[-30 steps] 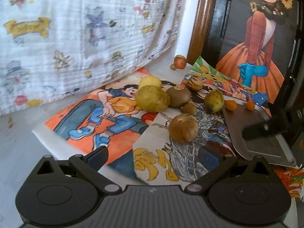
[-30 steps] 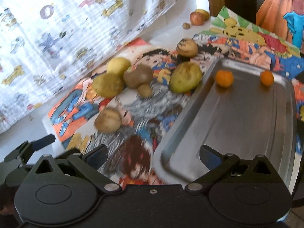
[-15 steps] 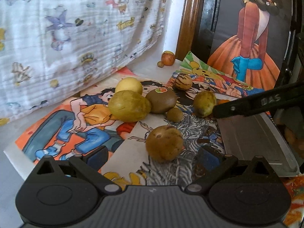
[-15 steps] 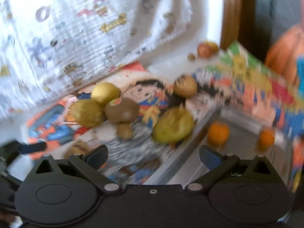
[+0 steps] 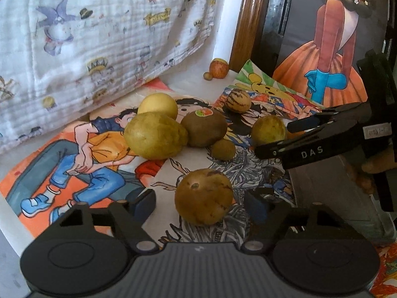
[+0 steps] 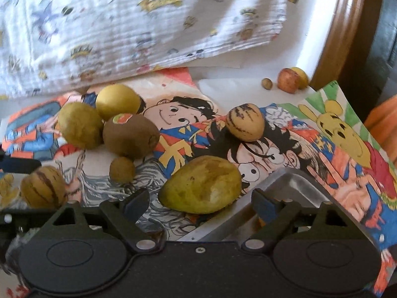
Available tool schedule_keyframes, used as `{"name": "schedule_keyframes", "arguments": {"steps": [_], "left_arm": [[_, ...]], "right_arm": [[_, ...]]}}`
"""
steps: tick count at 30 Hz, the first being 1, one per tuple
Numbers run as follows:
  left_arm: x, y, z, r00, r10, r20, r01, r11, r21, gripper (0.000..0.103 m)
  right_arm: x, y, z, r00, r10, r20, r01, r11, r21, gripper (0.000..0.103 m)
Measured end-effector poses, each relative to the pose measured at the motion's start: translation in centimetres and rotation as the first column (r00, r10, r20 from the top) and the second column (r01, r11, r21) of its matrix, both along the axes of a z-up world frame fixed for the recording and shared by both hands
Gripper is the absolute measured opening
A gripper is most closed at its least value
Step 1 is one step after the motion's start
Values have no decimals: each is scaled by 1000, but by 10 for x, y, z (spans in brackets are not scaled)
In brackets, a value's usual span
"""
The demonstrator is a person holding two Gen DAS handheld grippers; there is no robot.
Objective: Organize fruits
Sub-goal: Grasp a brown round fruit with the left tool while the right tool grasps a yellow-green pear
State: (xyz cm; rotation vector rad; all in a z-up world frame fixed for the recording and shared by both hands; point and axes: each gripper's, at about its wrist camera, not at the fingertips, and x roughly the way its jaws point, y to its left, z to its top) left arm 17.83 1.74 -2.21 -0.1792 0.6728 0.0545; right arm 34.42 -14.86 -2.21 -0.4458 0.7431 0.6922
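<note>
Left wrist view: my left gripper [image 5: 199, 202] is spread wide, a striped brownish fruit [image 5: 204, 196] sitting between its fingers, not yet touched on either side. Right wrist view: my right gripper [image 6: 199, 202] is equally wide, straddling a green mango [image 6: 202, 183] that lies against the edge of the metal tray [image 6: 295, 183].

Count on the cartoon posters [image 5: 82, 154]: one pear-shaped green fruit [image 5: 153, 135], one yellow round fruit [image 5: 157, 104], one large kiwi with a sticker [image 5: 203, 128], one small kiwi [image 5: 223, 149], two striped fruits (the near one, plus a far one [image 5: 238, 100]), one mango. Seven in all.

Off the posters, by the wooden post [image 5: 244, 19]: one reddish apple [image 5: 218, 68] and one tiny brown fruit [image 5: 208, 75] just beside it; something yellow shows behind the apple from the right wrist.

Tray contents: mostly hidden by my own grippers; a sliver of orange shows beside my right finger, cannot tell what.

Printed white cloth [image 5: 99, 37] hangs behind the pile.
</note>
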Motion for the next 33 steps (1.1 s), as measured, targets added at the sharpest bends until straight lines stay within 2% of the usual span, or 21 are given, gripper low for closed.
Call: {"name": "schedule_keyframes", "arguments": {"steps": [6,9,16,23,33], "left_arm": [[5,-3,-1,1000,5,5,-5,1000,2,69],[6,-4,-2,1000,5,4,-5,1000,5,62],[7,-7,-1,1000,13,1,-13,1000,9,54],[9,-7,-1,999,33,1,-33,999,1,52],[11,-9,1,1000,29,-2,-29,999,-17,50]], "right_arm": [[4,3,-8,998,49,35,-48,999,-10,84],[7,4,-9,998,52,40,-51,999,-7,81],[8,3,-14,998,44,44,-45,999,14,78],[2,3,-15,997,36,72,-38,999,16,76],[-18,-4,-7,997,64,47,-68,995,77,75]]}}
